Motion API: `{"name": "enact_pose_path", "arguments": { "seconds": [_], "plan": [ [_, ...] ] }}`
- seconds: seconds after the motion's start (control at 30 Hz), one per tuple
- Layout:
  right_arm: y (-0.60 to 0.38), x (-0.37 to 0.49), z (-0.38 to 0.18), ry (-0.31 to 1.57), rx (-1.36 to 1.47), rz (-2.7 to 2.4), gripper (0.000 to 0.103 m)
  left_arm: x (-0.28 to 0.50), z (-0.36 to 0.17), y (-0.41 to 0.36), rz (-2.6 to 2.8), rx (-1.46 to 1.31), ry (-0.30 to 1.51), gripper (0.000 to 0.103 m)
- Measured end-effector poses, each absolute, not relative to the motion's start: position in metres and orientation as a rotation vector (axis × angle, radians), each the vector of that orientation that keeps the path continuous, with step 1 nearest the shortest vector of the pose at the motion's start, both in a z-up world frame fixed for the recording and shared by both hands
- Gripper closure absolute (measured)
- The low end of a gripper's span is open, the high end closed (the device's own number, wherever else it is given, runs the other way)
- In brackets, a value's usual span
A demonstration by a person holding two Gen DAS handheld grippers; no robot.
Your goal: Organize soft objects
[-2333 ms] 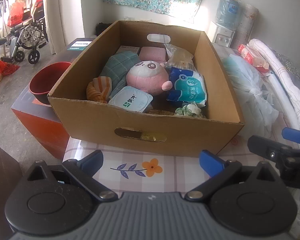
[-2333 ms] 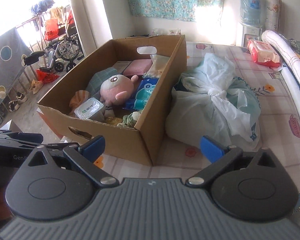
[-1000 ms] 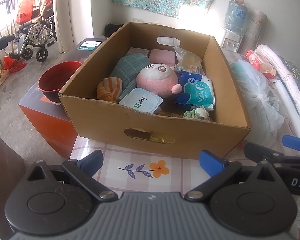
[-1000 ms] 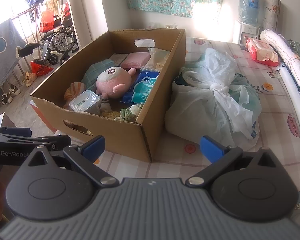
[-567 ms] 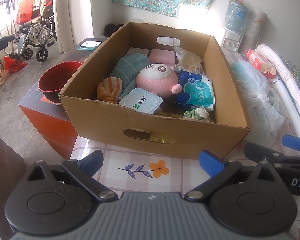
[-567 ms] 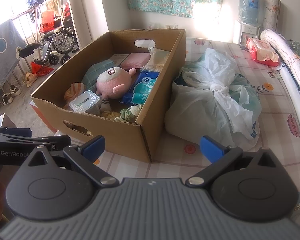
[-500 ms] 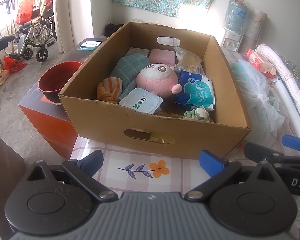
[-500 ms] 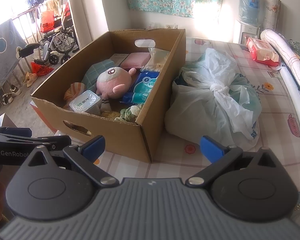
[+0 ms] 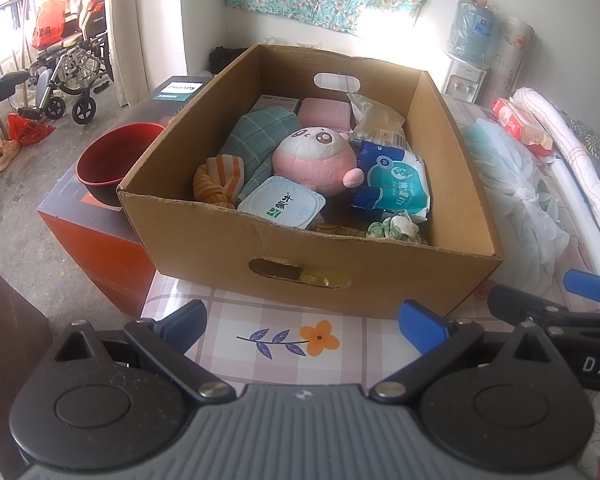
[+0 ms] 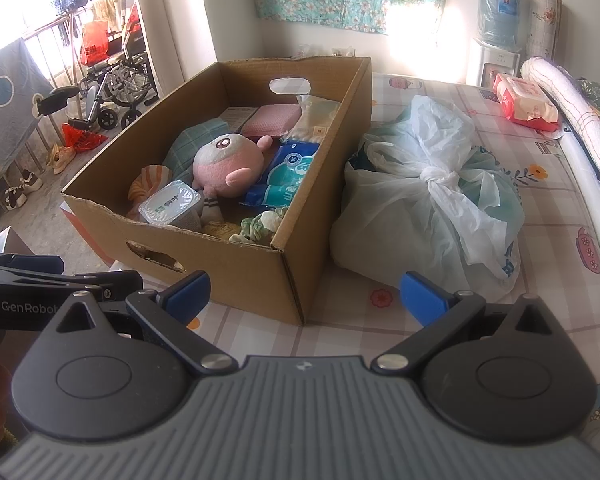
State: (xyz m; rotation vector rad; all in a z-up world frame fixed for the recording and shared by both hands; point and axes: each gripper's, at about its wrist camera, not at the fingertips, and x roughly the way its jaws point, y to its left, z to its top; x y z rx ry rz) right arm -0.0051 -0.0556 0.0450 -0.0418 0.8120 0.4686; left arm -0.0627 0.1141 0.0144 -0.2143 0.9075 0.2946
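Both my grippers hover short of the cardboard box (image 9: 308,248).
Left gripper (image 9: 303,326) and right gripper (image 10: 303,292) jaws gape wide, empty; pink plush (image 9: 314,160) lies inside.

- The left gripper (image 9: 303,323) has a grey ribbed housing, two black round-capped lobes and black linkage arms with silver pivot screws.
- Its fingertips (image 9: 420,326) are blue pads.
- The right gripper (image 10: 304,294) is built the same: grey ribbed body, black arms, blue tips.
- White lettering marks the black side bars: "GenRobot" on the left gripper, "DAS" on the right.
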Motion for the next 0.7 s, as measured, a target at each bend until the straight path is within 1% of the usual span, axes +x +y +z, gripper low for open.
{"name": "enact_pose_path", "arguments": {
  "seconds": [0.7],
  "plan": [
    [-0.0552, -0.0044, 0.0438, 0.814, -0.042, 0.471, 0.001, -0.0628, 0.0142, 0.1145, 0.296, -0.214, 0.909, 0.000]
  ]
}}
